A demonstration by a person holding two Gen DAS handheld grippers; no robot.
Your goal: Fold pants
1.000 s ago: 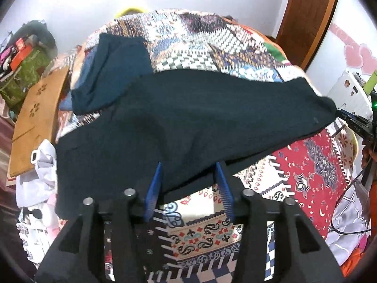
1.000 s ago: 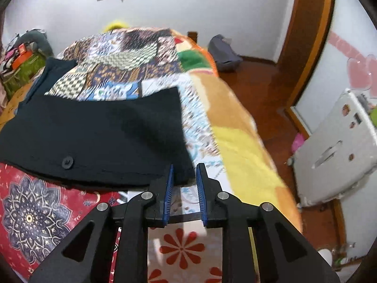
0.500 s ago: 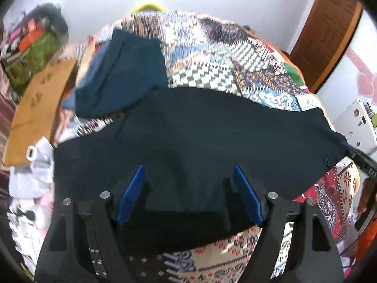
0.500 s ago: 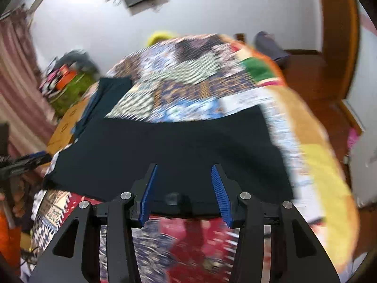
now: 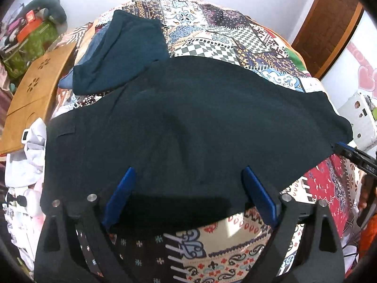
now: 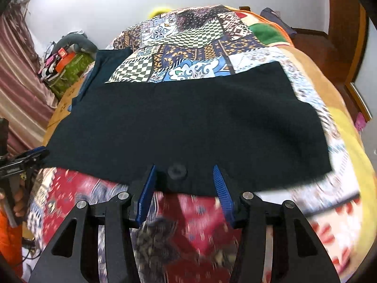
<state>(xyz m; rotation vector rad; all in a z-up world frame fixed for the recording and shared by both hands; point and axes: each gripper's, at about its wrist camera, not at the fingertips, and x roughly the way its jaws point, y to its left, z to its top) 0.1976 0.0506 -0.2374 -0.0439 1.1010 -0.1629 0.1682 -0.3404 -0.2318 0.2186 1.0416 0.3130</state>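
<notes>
A bed covered with a bright patchwork quilt point(image 5: 212, 40) point(image 6: 188, 47) fills both views. Across its near half lie the dark, almost black fabric pants point(image 5: 188, 122) point(image 6: 188, 122), spread flat and wide, their near hem running toward both cameras. Beyond them, at the far left of the quilt, sits a folded dark teal garment point(image 5: 122, 52) point(image 6: 103, 68), its near corner touching or overlapped by the pants. A light wooden board with flower cut-outs point(image 5: 35, 94) lies beside the bed on the left.

The left gripper point(image 5: 188, 195) has its blue fingers point(image 5: 117, 195) spread wide, one on each side of the near edge of the pants, with the cloth lying between them and not pinched. The right gripper point(image 6: 183, 186) likewise has its blue fingers point(image 6: 221, 191) spread apart over the hem, and a round black button point(image 6: 176, 171) on the pants sits between them.
</notes>
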